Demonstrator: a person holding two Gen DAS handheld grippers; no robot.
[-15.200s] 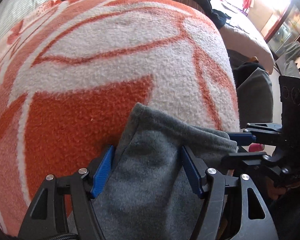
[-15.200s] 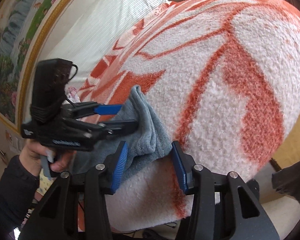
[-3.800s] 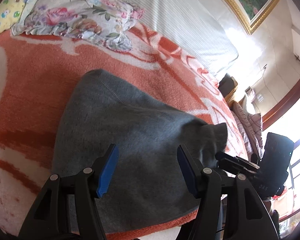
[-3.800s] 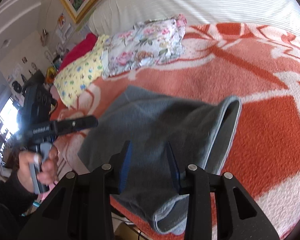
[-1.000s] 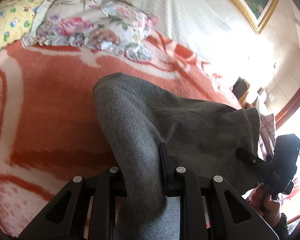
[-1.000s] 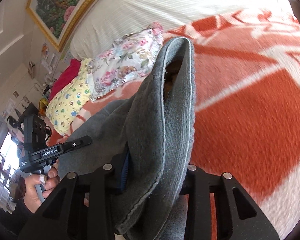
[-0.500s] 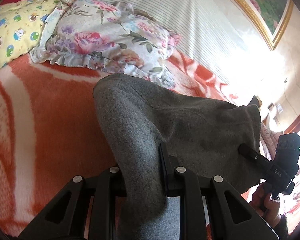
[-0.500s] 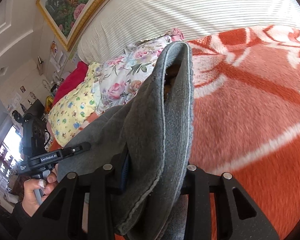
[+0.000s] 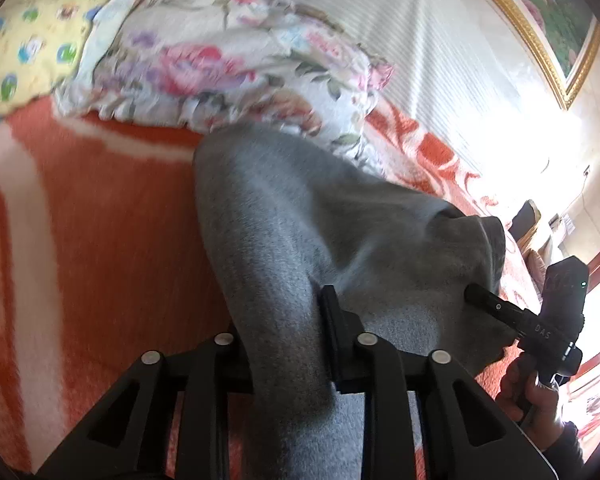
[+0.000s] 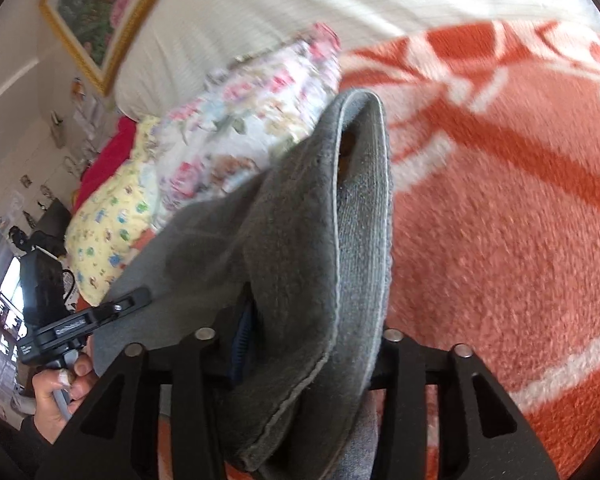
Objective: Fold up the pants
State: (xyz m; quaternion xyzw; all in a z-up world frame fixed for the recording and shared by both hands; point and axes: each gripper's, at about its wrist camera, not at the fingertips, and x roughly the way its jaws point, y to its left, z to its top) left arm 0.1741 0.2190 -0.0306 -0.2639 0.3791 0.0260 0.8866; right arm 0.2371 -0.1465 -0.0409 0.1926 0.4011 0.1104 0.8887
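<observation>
Change since a second ago: both grippers have carried the gathered edge of the pants forward over the bed toward the pillows, which now loom larger in both views; both sets of jaws have just been opening, with cloth between them.

Left wrist view: the left gripper has a thick roll of the grey pants between its fingers; the jaws stand a little apart and the cloth fills the gap, so it looks clamped on the fabric, though loosening. The pants drape to the right, where the right gripper holds the other corner, a hand around its handle. The floral pillow lies just beyond the fold and the yellow pillow at far left.

Right wrist view: the right gripper has a doubled hem of the pants standing up between its fingers, jaws parted but packed with cloth. The left gripper shows at left. The orange blanket on the bed is bare to the right.

Risk: released this high, the fold could slump or land crooked. One side slipping free first would twist the fold. The edge may also land on the floral pillow.
</observation>
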